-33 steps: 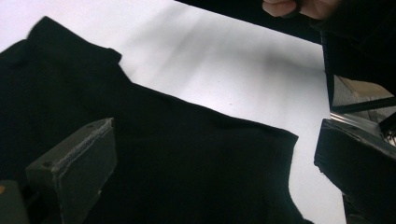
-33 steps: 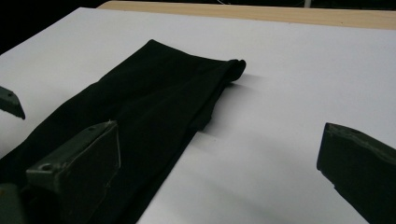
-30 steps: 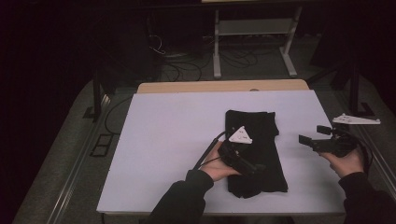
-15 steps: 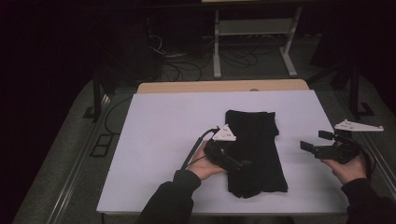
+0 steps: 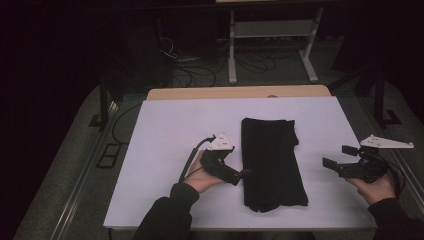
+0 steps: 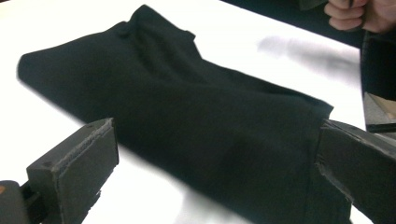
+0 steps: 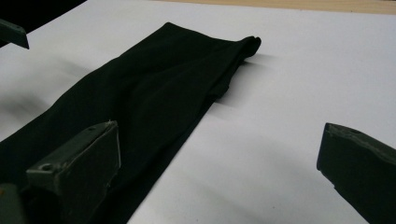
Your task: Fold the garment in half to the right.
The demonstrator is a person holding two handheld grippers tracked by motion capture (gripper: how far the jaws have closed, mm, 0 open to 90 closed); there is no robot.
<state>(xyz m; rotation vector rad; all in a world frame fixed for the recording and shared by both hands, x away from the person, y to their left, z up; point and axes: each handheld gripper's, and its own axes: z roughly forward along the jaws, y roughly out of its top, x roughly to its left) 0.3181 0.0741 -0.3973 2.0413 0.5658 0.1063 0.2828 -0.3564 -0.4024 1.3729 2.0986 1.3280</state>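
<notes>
A black cloth (image 5: 272, 162), folded into a long strip, lies flat on the white tabletop (image 5: 170, 130), right of centre. My left gripper (image 5: 242, 175) rests low at the cloth's left edge, pointing right at it. Its own view has the jaws wide open (image 6: 219, 163) with the cloth (image 6: 187, 102) lying just ahead of them. My right gripper (image 5: 337, 156) is held to the right of the cloth, apart from it and pointing left. It stands open (image 7: 222, 158), and the cloth (image 7: 154, 98) stretches away on the left of its view.
A wooden strip (image 5: 240, 92) borders the far edge of the white top. Behind it, a metal stand (image 5: 270, 30) and cables (image 5: 172, 52) sit on the dark floor. The person's other hand (image 6: 359, 14) appears at the top right of the left gripper view.
My left gripper has drawn back leftward off the top of the cloth to its left edge. The right gripper has dropped slightly nearer the person. The cloth lies as before.
</notes>
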